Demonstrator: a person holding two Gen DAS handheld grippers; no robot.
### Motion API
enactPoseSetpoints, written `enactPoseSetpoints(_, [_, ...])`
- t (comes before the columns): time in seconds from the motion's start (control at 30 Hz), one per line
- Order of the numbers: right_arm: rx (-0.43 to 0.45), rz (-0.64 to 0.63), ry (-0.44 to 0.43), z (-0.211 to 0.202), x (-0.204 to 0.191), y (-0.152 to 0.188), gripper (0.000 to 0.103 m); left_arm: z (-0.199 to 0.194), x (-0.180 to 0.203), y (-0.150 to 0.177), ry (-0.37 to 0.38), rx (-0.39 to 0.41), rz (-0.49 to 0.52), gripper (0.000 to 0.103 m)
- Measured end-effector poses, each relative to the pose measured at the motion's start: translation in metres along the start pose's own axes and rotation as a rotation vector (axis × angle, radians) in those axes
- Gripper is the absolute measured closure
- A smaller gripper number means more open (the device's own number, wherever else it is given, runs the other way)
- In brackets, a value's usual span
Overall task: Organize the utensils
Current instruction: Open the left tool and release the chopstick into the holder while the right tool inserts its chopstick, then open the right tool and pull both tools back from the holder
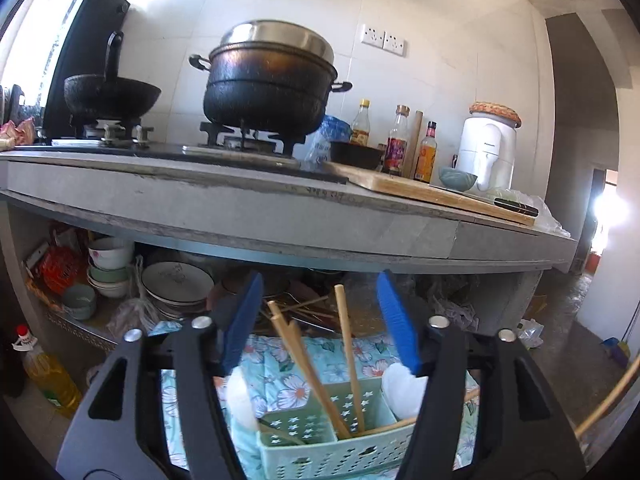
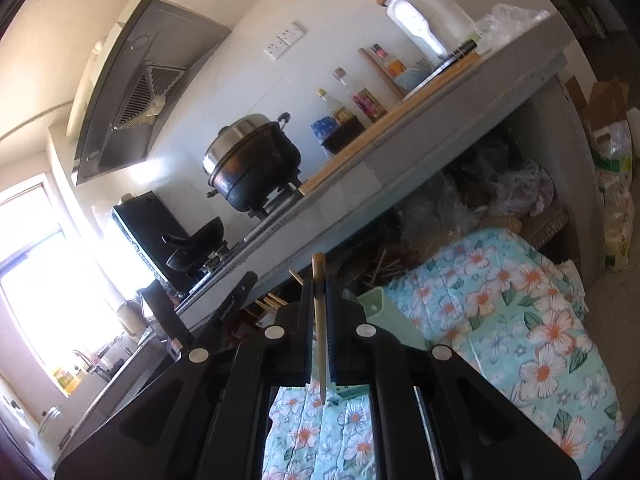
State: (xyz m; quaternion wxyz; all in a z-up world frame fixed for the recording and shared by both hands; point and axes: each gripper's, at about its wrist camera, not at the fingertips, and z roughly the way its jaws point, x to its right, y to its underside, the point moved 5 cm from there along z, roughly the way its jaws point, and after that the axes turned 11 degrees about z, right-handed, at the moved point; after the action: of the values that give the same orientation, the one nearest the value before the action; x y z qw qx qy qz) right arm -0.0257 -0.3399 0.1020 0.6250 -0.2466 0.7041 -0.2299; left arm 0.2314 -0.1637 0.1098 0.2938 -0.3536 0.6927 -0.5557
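Two claws, one green basket [image 1: 320, 444] on the flowered cloth [image 1: 280, 364] below the worktop [image 1: 280, 216].

Leftmost, the left claw [image 1: 320, 280]: wide open, blue pads [image 1: 242, 320] splayed to either side, nothing pinched between them. Directly above the basket, pointing almost level with a slight dip toward the shelf under the worktop. Framed between the fingers, two chopsticks [image 1: 349, 356] already standing in the basket's middle compartment, leaning apart, upper ends rising toward the fingertips. Something white and blurred on each side of the basket, too soft to name.

Further right of the basket, at the edge of the left view, a pale slanting stick, probably the one carried by the other hand.

Then the right claw [image 2: 319, 280]: closed tight on a single chopstick [image 2: 319, 320]. Long axis of that stick along the fingers, one end poking past the fingertips, the thin end back toward the camera. Wrist rolled hard, so the worktop slants across its view.

From this claw, a corner of the basket [image 2: 376, 308] just to the right of the fingertips and slightly beyond, half hidden behind the right finger, cloth spreading further right.

Judged next: bring the held chopstick over the basket, tip it upright, thin end down into the compartment with the other two. Left claw nearer, but empty; carrying done by the right.
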Motion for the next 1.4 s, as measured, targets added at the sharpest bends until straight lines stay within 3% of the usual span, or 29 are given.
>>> enactPoseSetpoints(0.17, [0.059,-0.133,-0.02,0.016,-0.044,-0.026,0.097,-0.035,-0.014,0.009,-0.01,0.0,-0.009,0.03])
enactPoseSetpoints(0.4, [0.09,-0.303,0.049,0.066,-0.084,-0.041,0.097,-0.07,-0.024,0.041,0.037,-0.077,-0.014,0.02])
enactPoseSetpoints(0.8, [0.084,-0.554,0.17,0.135,-0.106,-0.011,0.097,-0.098,-0.023,0.091,0.059,-0.153,0.005,0.017])
enactPoseSetpoints(0.9, [0.052,-0.622,0.166,0.144,-0.105,0.007,0.097,-0.1,-0.023,0.098,0.053,-0.162,0.007,0.016])
enactPoseSetpoints(1.03, [-0.1,-0.717,0.095,0.154,-0.101,0.041,0.096,-0.104,-0.026,0.106,0.044,-0.184,0.0,0.015])
enactPoseSetpoints(1.07, [-0.13,-0.716,0.072,0.153,-0.099,0.045,0.095,-0.104,-0.026,0.105,0.044,-0.187,-0.002,0.014])
enactPoseSetpoints(1.13, [-0.156,-0.687,0.052,0.148,-0.096,0.045,0.079,-0.106,-0.025,0.107,0.039,-0.195,-0.005,0.014])
enactPoseSetpoints(1.2, [-0.155,-0.624,0.028,0.136,-0.091,0.035,0.07,-0.107,-0.024,0.108,0.035,-0.199,-0.007,0.013])
enactPoseSetpoints(1.4, [-0.113,-0.482,-0.01,0.091,-0.08,0.01,0.063,-0.107,-0.016,0.109,0.039,-0.212,-0.006,0.012])
